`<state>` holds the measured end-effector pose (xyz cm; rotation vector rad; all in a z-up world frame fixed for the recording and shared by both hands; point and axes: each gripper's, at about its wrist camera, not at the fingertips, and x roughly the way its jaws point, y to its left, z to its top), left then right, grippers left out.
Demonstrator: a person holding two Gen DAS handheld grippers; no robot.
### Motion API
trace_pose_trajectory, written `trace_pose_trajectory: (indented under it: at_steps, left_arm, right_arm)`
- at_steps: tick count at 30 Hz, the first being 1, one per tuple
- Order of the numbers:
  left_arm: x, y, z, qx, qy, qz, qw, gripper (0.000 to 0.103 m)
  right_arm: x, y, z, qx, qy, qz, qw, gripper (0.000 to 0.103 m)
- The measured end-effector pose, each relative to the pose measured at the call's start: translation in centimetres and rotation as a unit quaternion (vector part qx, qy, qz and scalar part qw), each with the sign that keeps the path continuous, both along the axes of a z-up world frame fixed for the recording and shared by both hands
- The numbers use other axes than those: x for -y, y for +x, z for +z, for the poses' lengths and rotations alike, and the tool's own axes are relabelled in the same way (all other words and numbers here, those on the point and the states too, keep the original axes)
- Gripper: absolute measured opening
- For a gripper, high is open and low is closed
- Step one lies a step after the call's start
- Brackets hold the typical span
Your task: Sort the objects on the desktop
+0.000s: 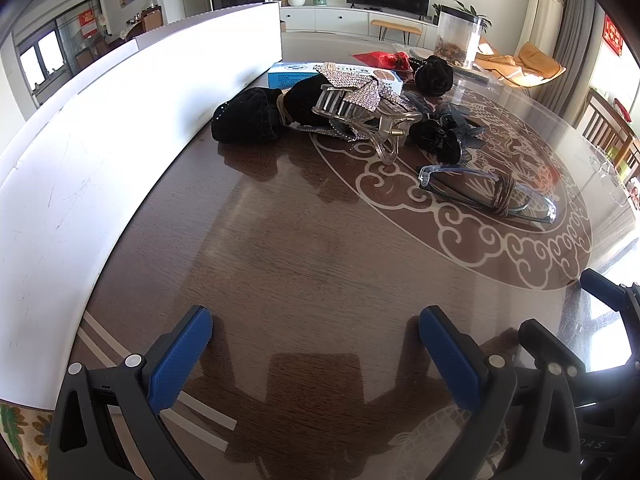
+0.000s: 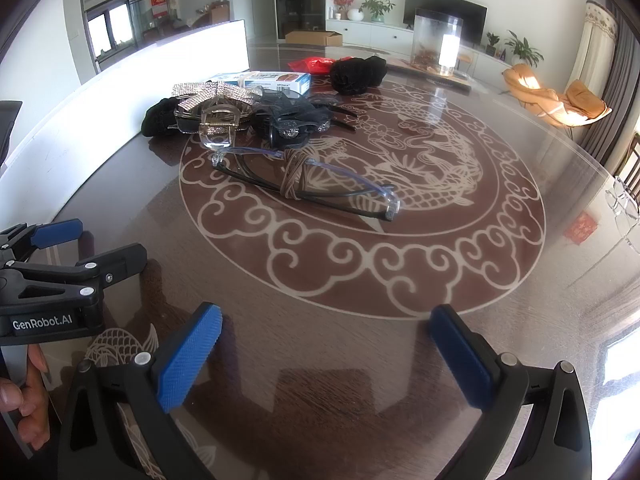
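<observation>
A heap of hair accessories lies on the brown table: a black velvet scrunchie, a clear claw clip with a rhinestone bow, and dark clips. Folded glasses wrapped with a brown hair tie lie nearer. A blue-white box and a black fabric flower sit behind. My left gripper and right gripper are both open, empty, low over the table.
A white board walls the table's left side. A red bag and a clear container stand at the far edge. A hand holds the left gripper. Chairs stand at the right.
</observation>
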<state>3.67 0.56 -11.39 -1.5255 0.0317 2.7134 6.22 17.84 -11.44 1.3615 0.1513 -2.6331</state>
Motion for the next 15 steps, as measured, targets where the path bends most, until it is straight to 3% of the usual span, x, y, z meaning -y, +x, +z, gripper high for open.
trace_pose_trajectory:
  at_steps: [15]
  left_arm:
    - [0.31,-0.16,-0.01,-0.003,0.001,0.008,1.0,0.103]
  right_arm:
    - [-0.01,-0.03,0.03,0.0,0.0,0.0,1.0,0.103]
